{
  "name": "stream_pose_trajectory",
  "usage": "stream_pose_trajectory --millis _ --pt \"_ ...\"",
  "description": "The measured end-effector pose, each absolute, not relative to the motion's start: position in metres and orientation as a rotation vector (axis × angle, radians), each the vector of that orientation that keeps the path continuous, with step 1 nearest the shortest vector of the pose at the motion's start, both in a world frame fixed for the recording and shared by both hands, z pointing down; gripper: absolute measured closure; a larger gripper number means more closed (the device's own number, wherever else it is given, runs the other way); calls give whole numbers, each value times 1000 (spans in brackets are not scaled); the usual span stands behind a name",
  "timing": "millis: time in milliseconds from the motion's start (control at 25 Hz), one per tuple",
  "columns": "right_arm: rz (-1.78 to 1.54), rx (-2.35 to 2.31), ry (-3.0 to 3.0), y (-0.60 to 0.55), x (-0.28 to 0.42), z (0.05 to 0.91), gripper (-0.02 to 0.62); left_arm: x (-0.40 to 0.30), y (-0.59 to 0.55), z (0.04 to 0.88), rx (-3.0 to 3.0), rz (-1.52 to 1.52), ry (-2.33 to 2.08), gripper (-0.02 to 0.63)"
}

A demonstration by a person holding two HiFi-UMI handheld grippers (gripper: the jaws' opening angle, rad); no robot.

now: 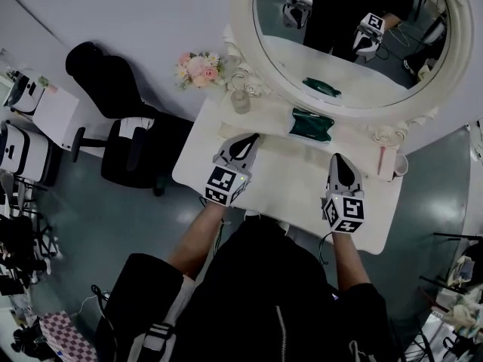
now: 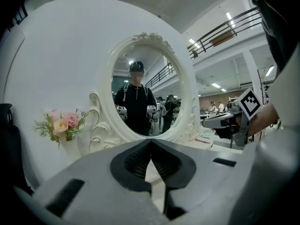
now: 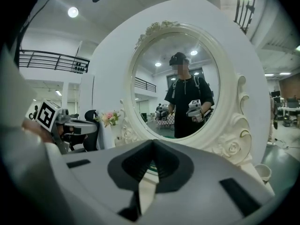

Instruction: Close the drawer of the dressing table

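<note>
Left gripper (image 1: 247,142) is showing both jaws pressed together at the tips, with nothing between them, as its own view confirms (image 2: 150,145). Right gripper (image 1: 338,160) is holding the same state: jaws narrow and meeting at the tips, gripping nothing (image 3: 153,147).

I am holding both grippers over the front half of the white bench (image 1: 290,173), side by side and well apart, both pointing toward the oval mirror (image 1: 339,59). I cannot tell from above whether either is touching the bench top.

The drawer belongs to this bench. Its front is lying out of sight from the head view, below the near edge where my arms and body are covering it, and neither gripper view is showing it, so I cannot tell whether it is standing open or closed.

On the bench, a green pouch (image 1: 311,124) is lying near the mirror base, between the two grippers' lines of pointing. A small glass jar (image 1: 240,101) is standing at the rear left, just beside a bunch of pink flowers (image 1: 198,68). A cup (image 1: 400,164) is sitting at the right end. A black chair (image 1: 132,138) is standing on the floor to the left of the bench.
</note>
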State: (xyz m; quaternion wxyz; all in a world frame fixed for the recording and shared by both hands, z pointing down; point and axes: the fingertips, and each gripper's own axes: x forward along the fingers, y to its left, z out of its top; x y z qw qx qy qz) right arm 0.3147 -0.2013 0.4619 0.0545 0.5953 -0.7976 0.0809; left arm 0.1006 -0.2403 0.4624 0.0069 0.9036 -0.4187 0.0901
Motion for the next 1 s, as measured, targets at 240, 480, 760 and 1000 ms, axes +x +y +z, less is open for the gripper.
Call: stream_pose_trajectory --millis 240,480,760,1000 --pt "262 1794 -2422 -214 313 464 592 95 -252 467 2800 278 -1319 603" --pt "282 1728 -2443 -225 293 472 592 73 -255 484 2729 297 -1356 603" --pt "348 1599 -2469 -235 251 501 592 27 -248 523 2594 323 -1419 603" --pt "390 1527 -2470 -233 227 521 592 -3 -232 559 2495 366 -1449 603"
